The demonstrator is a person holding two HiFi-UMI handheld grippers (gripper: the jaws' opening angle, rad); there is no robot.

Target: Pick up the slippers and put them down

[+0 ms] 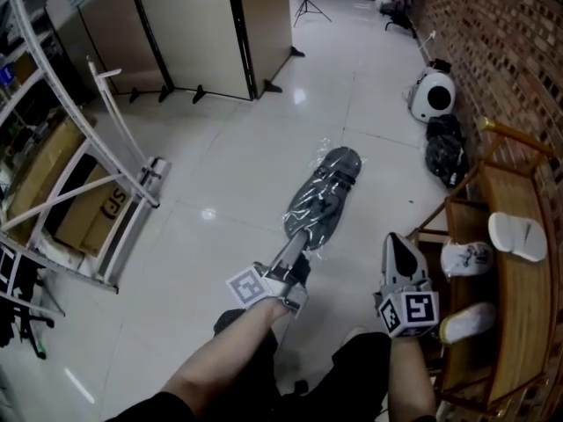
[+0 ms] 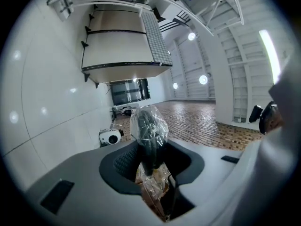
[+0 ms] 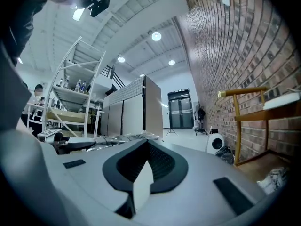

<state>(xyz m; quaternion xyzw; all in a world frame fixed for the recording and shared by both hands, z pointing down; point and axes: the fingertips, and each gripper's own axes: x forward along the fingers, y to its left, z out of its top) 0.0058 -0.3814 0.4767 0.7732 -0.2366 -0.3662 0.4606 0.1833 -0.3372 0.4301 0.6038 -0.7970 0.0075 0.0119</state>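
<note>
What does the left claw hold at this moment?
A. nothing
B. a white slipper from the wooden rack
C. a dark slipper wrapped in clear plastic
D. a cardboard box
C: the left claw is closed on one end of a dark slipper in clear plastic, which sticks out ahead of it in both views.

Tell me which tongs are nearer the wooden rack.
Right. The right tongs sit just beside the wooden rack; the left tongs are farther off, gripping the plastic-wrapped slippers.
</note>
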